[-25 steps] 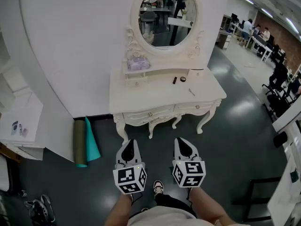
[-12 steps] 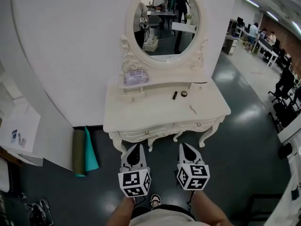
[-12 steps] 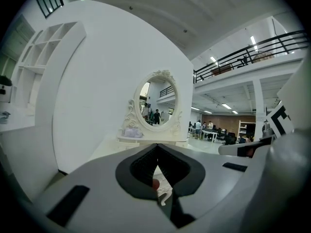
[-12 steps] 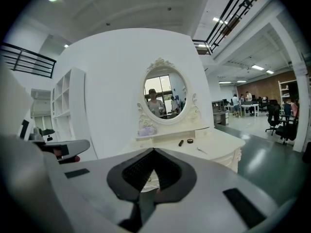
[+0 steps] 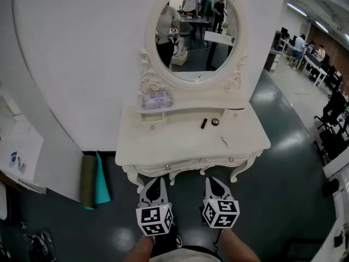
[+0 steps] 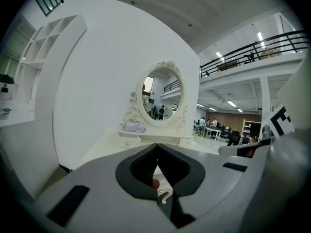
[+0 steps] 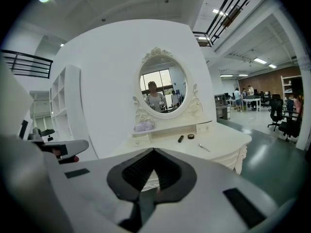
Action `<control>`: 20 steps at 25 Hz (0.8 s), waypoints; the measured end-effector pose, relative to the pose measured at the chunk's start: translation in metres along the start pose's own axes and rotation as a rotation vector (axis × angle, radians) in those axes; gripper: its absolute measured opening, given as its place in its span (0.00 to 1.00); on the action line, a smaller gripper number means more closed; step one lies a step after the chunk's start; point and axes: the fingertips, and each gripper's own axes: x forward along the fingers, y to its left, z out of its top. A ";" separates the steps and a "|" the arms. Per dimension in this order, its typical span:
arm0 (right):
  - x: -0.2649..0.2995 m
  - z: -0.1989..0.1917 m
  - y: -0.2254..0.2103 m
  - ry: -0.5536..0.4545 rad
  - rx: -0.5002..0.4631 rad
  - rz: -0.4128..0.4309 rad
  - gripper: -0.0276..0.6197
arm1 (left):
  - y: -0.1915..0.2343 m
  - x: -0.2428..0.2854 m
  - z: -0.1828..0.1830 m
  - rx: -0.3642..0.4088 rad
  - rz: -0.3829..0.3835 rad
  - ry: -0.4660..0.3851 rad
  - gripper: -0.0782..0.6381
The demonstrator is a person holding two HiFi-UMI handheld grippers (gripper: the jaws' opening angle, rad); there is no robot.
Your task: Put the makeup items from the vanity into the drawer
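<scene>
Both pairs of jaws are pressed together and hold nothing. The dark ribbed pads of the left gripper (image 6: 156, 144) and of the right gripper (image 7: 153, 150) meet at their tips. The two grippers sit side by side just in front of the vanity (image 5: 174, 141).

Over the last second the person has walked closer. The vanity fills more of the head view, and its front edge now lies just ahead of the tips, where there was open floor before. I judge this is still the approach: no item is touched and the drawer (image 5: 169, 166) in the vanity's front is shut.

On the right half of the vanity top, towards the back, a short black tube (image 5: 203, 123) lies just beside a small round pot (image 5: 215, 121). A thin silvery tool (image 5: 224, 142) lies nearer the front right edge. A soft lilac packet (image 5: 156, 99) rests on the raised shelf at the vanity's back left, below the oval mirror (image 5: 193, 34).

The vanity is cream-painted, with carved scrolls, curved legs and small knobs. Left of it, two rolled mats (image 5: 90, 180), one olive and one teal, lie on the glossy dark floor.
</scene>
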 end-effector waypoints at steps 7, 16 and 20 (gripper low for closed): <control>0.047 0.017 -0.026 -0.002 -0.017 -0.048 0.07 | 0.003 0.063 0.004 -0.006 -0.031 -0.001 0.12; 0.126 0.074 -0.043 -0.025 -0.064 -0.078 0.07 | 0.020 0.163 0.047 -0.012 -0.057 -0.029 0.12; 0.164 0.091 -0.051 -0.026 -0.047 -0.083 0.07 | 0.031 0.201 0.062 -0.001 -0.056 -0.032 0.12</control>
